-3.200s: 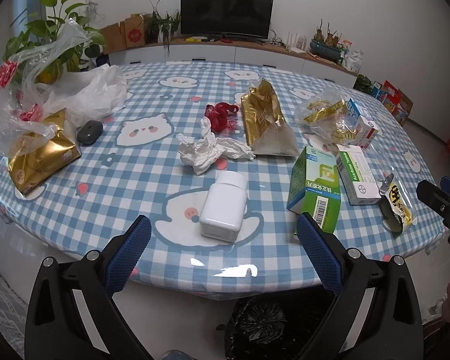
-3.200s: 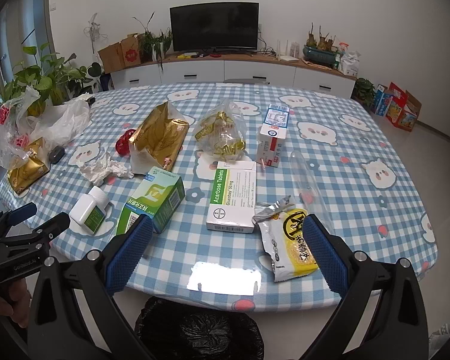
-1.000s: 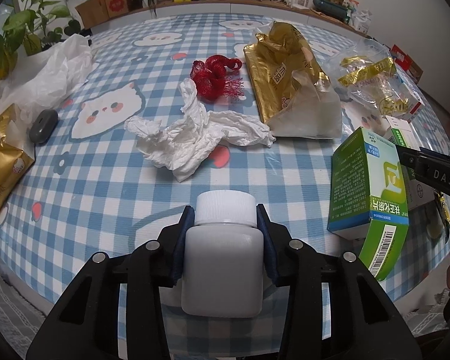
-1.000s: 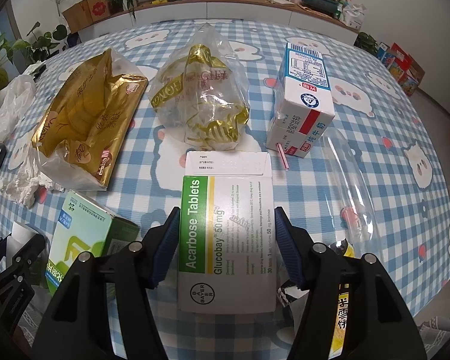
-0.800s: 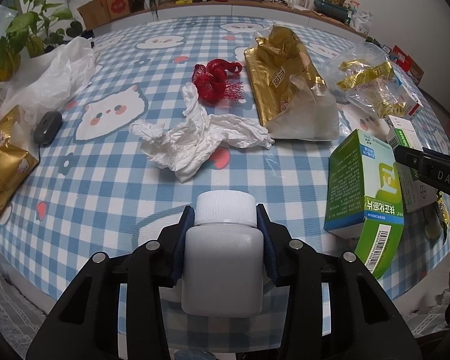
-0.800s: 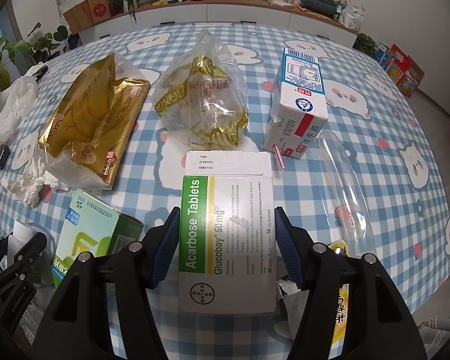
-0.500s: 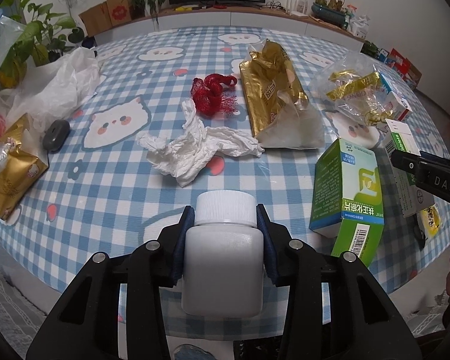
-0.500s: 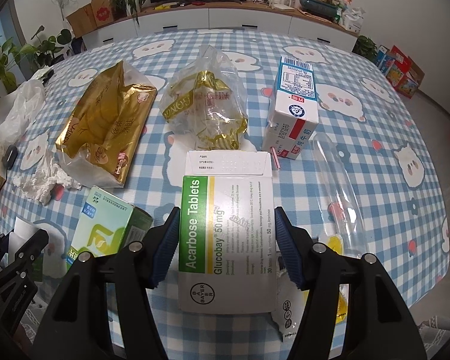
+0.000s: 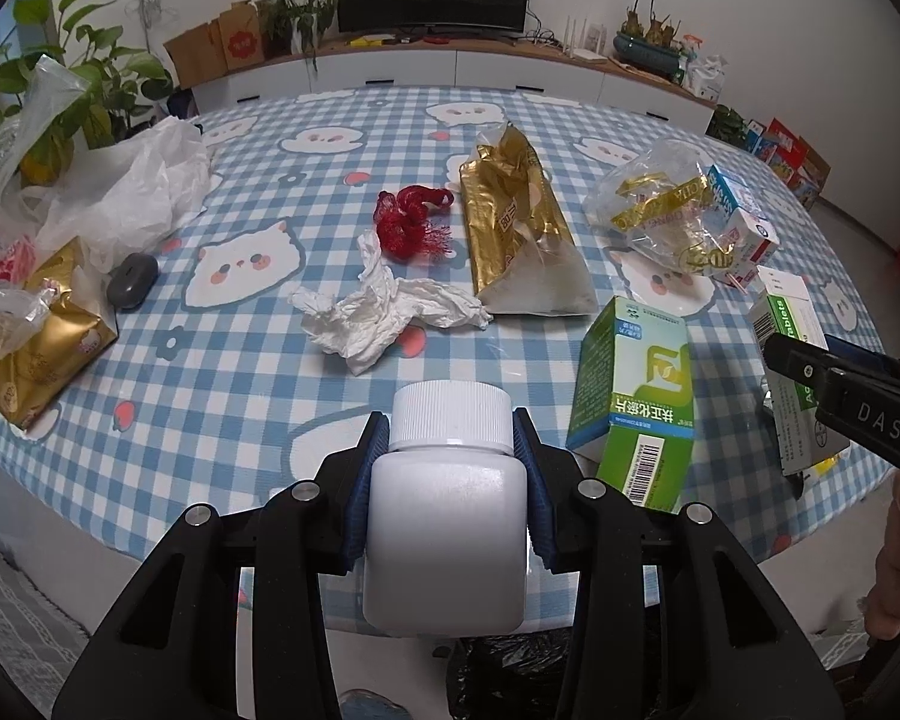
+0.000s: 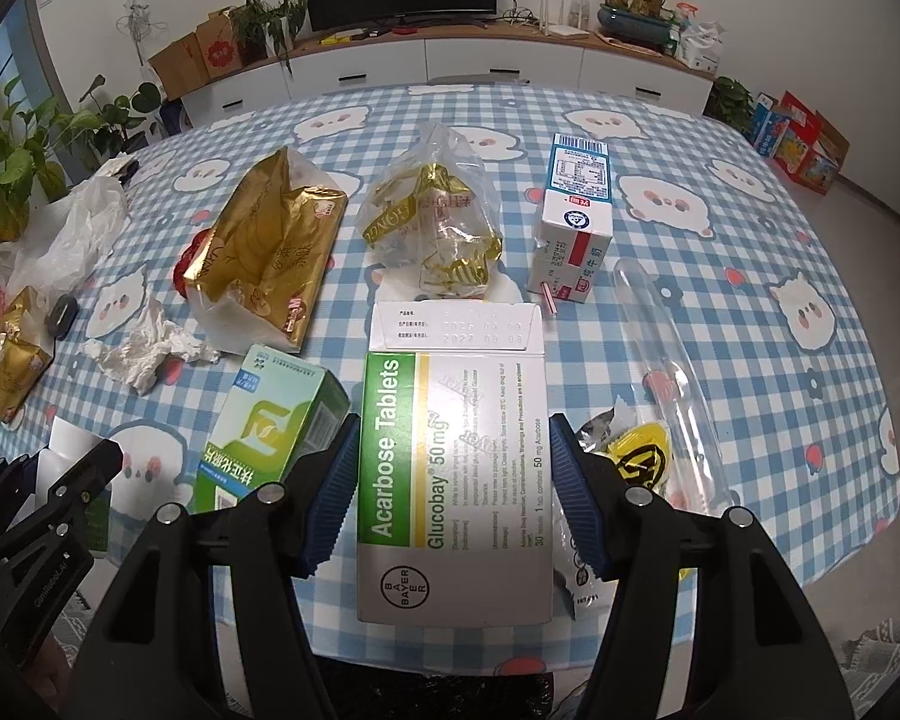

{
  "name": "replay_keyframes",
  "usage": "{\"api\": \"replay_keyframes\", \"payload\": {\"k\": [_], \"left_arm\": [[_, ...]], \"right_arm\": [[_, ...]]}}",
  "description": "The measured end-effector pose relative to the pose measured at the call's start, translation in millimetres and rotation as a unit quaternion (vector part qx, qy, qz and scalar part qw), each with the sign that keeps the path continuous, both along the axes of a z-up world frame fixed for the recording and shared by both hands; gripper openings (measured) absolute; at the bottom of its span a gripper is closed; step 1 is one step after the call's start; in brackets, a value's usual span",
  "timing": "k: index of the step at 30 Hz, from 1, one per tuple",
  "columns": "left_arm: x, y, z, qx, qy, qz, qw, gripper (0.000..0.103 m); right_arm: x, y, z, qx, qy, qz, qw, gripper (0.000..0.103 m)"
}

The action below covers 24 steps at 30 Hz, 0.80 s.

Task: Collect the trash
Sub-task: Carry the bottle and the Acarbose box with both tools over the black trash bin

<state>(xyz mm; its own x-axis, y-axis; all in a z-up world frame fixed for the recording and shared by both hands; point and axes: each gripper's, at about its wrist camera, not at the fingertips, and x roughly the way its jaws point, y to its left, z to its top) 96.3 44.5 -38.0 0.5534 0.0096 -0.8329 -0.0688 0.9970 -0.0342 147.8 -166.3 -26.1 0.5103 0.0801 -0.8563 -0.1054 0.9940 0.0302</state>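
Left hand-held gripper [image 9: 448, 468] — blue pads clamped on the sides of a white pill bottle [image 9: 447, 510], cap pointing away, held clear above the near edge of the surface [image 9: 222, 384].
Right hand-held gripper [image 10: 453, 492] — pads pressed against both long edges of a white-and-green tablet box [image 10: 453, 474] (print reads "Acarbose Tablets"), also lifted off the checked cloth.
On the surface beyond: green carton [image 9: 636, 402], crumpled white tissue [image 9: 384, 315], gold foil bag [image 9: 519, 228], red net scrap [image 9: 411, 228], clear wrapper with gold bands [image 10: 435, 225], upright milk carton [image 10: 573, 222], clear plastic sleeve [image 10: 666, 348], yellow-and-black sachet [image 10: 639, 459].
Below the near edge: black bin bag [image 9: 504, 678].
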Motion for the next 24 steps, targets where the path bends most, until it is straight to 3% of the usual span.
{"api": "replay_keyframes", "payload": {"k": [15, 24], "left_arm": [[-72, -6, 12, -0.029, -0.027, 0.003, 0.9992, 0.041], [-120, 2, -2, -0.042, -0.025, 0.014, 0.9987, 0.040]], "right_arm": [[-76, 4, 23, 0.020, -0.037, 0.017, 0.999, 0.059], [-124, 8, 16, 0.021, -0.042, 0.029, 0.998, 0.058]]}}
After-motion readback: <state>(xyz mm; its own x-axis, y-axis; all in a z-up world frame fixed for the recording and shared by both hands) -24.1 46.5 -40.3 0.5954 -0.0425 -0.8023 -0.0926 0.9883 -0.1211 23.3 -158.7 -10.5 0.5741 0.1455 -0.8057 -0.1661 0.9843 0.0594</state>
